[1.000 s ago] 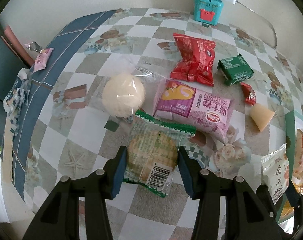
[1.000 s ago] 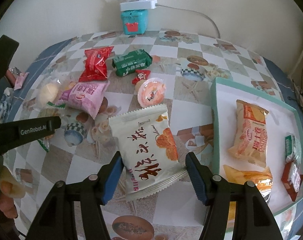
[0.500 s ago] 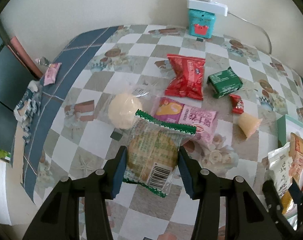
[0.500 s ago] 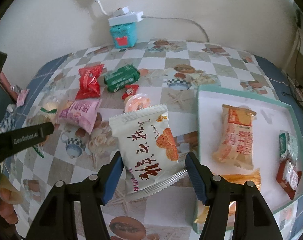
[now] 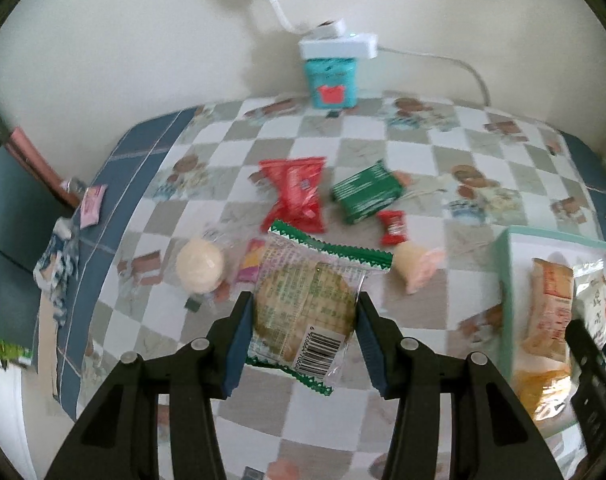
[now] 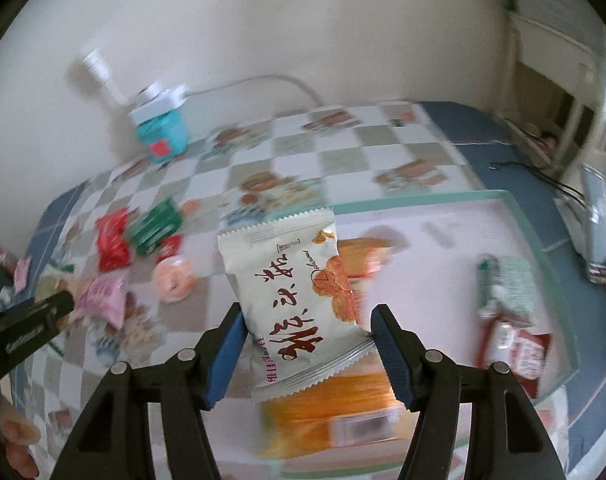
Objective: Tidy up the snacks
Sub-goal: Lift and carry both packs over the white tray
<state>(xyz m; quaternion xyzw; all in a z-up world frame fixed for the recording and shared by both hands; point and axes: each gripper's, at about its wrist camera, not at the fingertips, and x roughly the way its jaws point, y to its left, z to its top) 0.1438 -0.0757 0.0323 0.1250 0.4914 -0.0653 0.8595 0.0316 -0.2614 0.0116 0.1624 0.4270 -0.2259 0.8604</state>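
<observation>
White snack packet [image 6: 293, 292] upright lengthwise in right tool [image 6: 305, 346]

Both claws, left claw [image 5: 303, 334] and right claw [image 6: 305, 346], show black angular arms, blue ribbed pads, silver screws, white lettering along one arm.

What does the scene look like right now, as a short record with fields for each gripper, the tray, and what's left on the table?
left gripper: shut on the clear green-edged biscuit pack, lifted off the table
right gripper: shut on the white snack packet, held above the tray
tray: teal-rimmed, holds an orange packet and small sachets
table: checked cloth
left on table: red packet, green packet, small red candy, round bun, pink packet, jelly cup
</observation>
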